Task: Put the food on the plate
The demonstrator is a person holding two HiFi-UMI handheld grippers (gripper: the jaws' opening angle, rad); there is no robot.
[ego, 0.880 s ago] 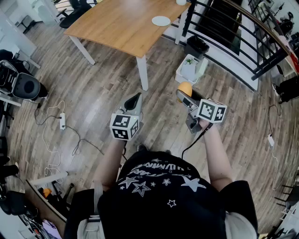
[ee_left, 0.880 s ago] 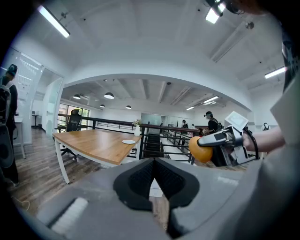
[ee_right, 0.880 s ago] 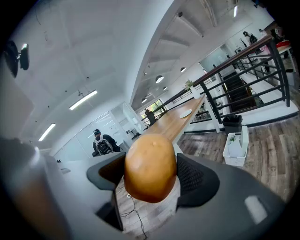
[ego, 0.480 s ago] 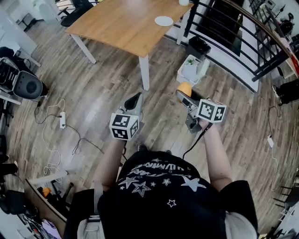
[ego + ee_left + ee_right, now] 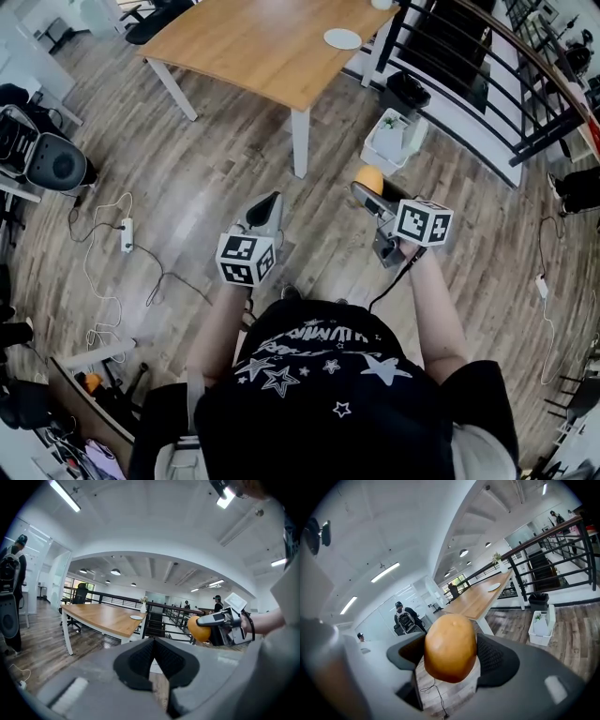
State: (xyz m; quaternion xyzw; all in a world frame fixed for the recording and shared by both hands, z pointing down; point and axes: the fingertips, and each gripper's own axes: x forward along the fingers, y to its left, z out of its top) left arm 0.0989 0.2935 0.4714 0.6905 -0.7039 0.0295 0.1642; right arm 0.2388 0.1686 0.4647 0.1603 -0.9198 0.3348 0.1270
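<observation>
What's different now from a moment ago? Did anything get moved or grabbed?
In the head view the table, plate and white bin have slid slightly to the right together, so the view itself shifted. Nothing was grabbed or dropped. The right gripper still holds the orange food, and the left gripper stays shut and empty.

- L gripper (image 5: 270, 202): jaws shut, pads meeting, nothing btwn; aimed fwd, tipped slightly down.
- R gripper (image 5: 372, 192): jaws spread wide, clamped on round tan food (image 5: 450, 654); also fwd, slightly down.
- L forearm (image 5: 217, 323) & R forearm (image 5: 439, 314): bare, stretched ahead of torso; grippers side by side, apart.
- R hand (image 5: 405, 251): wraps handle under marker cube (image 5: 424, 223).
</observation>
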